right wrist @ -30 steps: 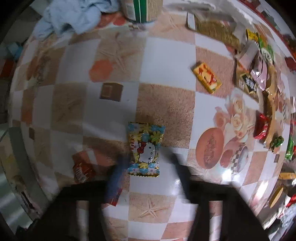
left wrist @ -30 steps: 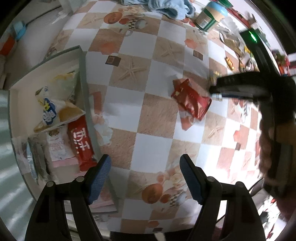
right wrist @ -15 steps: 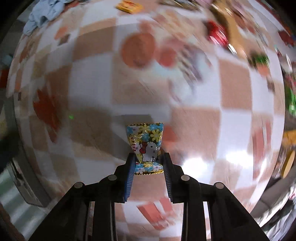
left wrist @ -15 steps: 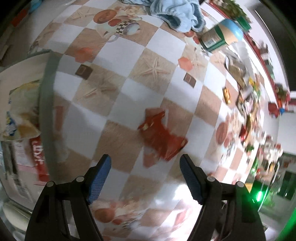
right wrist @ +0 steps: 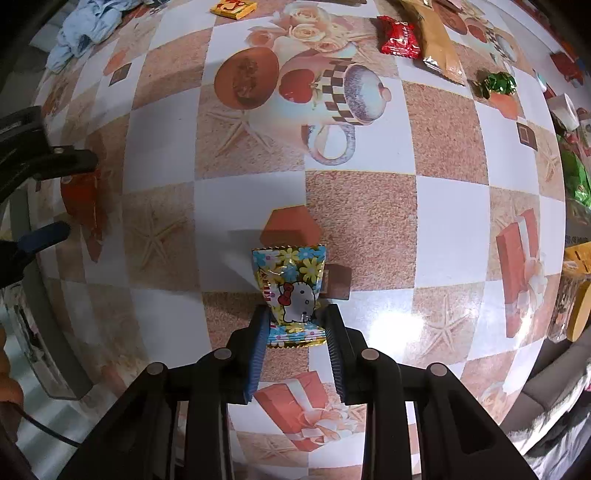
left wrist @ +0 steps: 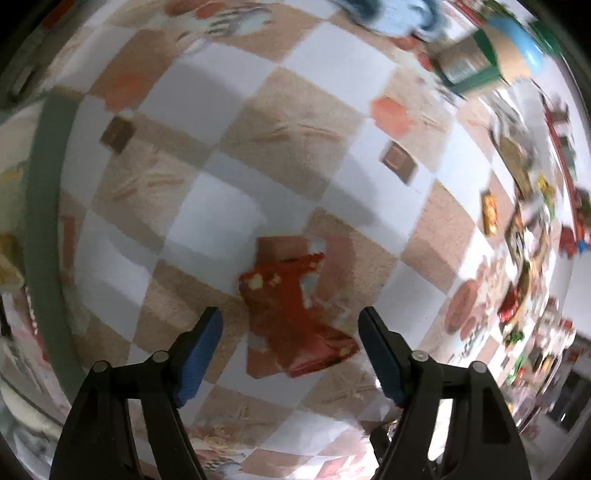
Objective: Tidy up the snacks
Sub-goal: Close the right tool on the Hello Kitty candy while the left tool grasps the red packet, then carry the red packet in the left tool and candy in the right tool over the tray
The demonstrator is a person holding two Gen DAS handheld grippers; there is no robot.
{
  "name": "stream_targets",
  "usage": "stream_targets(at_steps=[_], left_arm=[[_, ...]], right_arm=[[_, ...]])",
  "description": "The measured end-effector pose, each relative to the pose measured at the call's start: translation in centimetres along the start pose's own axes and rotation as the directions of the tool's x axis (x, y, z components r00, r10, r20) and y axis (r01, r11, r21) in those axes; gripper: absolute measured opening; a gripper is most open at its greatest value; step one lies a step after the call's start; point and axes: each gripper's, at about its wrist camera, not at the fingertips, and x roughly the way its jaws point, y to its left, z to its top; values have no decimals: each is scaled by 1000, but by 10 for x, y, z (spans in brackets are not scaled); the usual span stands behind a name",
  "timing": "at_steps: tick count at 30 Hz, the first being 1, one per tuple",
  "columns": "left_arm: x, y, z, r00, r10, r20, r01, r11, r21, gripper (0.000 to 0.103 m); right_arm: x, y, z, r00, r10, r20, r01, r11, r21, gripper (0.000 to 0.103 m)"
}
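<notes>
- My right gripper [right wrist: 293,325] points straight down at the table [right wrist: 450,206], and its jaws are nearly together, squeezing a small flowery candy packet [right wrist: 290,291] with a cartoon cat on it.
- The blue pads [right wrist: 258,343] press on the packet's lower half; its upper half sticks out past the fingertips, clear of the checked tablecloth below.
- My left gripper [left wrist: 290,332] hangs over a red snack packet [left wrist: 291,314] that lies flat on the cloth.
- Its jaws are wide apart and closing; the red packet sits in the gap between them, and neither pad [left wrist: 199,343] touches it as far as I can see.
- That view is blurred, so I cannot read the print on the red packet.
- From the right camera I see the left gripper's fingers at the far left edge, one on each side of the red packet.
- A grey-rimmed tray [left wrist: 42,206] runs down the left side, holding several packets I cannot make out.
- More loose snacks lie along the far edge of the table: a red wrapped candy [right wrist: 399,37], a tan packet [right wrist: 436,40], a green foil sweet [right wrist: 496,83] and a yellow one [right wrist: 232,7].
- A blue cloth [right wrist: 85,26] lies crumpled at the far left corner, and a round tin [left wrist: 491,59] with a blue lid stands near it.
</notes>
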Motion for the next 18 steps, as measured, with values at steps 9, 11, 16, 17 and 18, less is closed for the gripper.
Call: stream_targets(at_steps=[9, 11, 16, 17, 18], left_arm=[[-1, -17, -32, 998, 58, 31, -65, 954, 294, 30], [-3, -15, -48, 997, 70, 43, -81, 929, 362, 30], [-4, -1, -92, 996, 86, 36, -93, 880, 465, 30], [-5, 3, -101, 996, 86, 30, -90, 871, 482, 30], [-5, 6, -108, 996, 88, 27, -89, 865, 493, 30]], right_arm=[[-3, -13, -16, 999, 37, -25, -35, 998, 50, 32], [-2, -17, -24, 999, 45, -31, -43, 997, 64, 32], [0, -22, -41, 997, 52, -51, -48, 996, 72, 32], [0, -22, -45, 997, 52, -54, -49, 996, 72, 32], [-1, -22, -49, 997, 54, -57, -49, 996, 71, 32]])
